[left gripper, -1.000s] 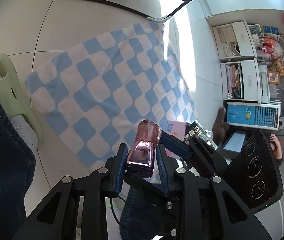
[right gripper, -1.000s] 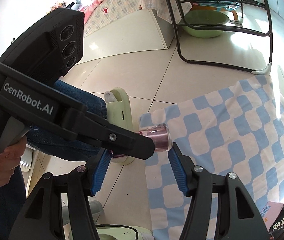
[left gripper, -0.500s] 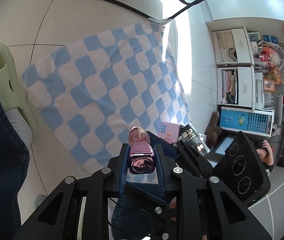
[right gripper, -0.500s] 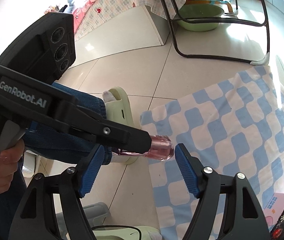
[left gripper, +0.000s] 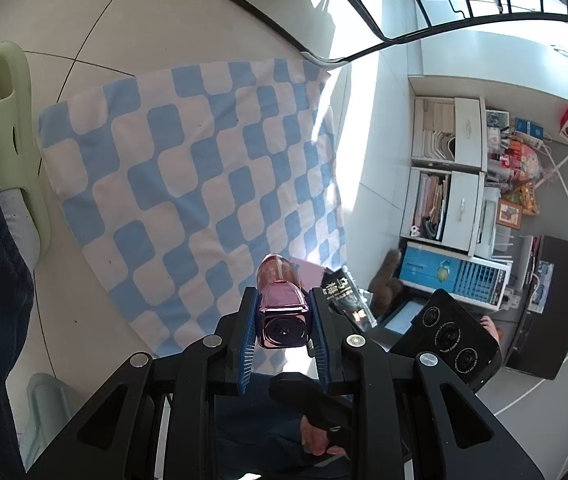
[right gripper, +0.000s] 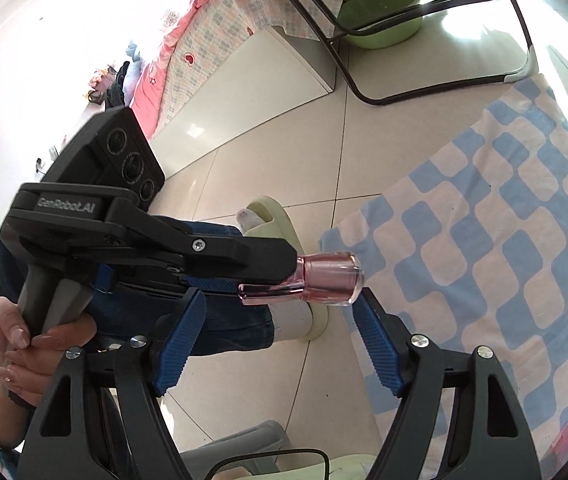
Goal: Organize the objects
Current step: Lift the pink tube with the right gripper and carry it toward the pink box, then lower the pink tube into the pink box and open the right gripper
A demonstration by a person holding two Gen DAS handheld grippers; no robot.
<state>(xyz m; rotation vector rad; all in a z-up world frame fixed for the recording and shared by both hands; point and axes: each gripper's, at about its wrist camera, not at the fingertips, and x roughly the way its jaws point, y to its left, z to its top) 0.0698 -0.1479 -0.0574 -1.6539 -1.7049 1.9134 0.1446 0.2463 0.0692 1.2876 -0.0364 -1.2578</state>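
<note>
A pink bottle (left gripper: 282, 312) is clamped by its cap between the blue pads of the left gripper (left gripper: 282, 312), above the checkered cloth (left gripper: 188, 168) on the tile floor (right gripper: 268, 184). The right gripper (right gripper: 280, 340) hangs just below it, jaws spread and empty.

"GenRobot.AI" stands on the left tongs' (right gripper: 284, 276) black body.

Probably a home bedroom: bed (right gripper: 220, 32), washbasin (right gripper: 379, 20), cluttered shelves (left gripper: 451, 184).

Pink bottle (left gripper: 282, 312); blue-white checked cloth (left gripper: 188, 168); pale green slipper (left gripper: 12, 128); blue pads (right gripper: 180, 344).
</note>
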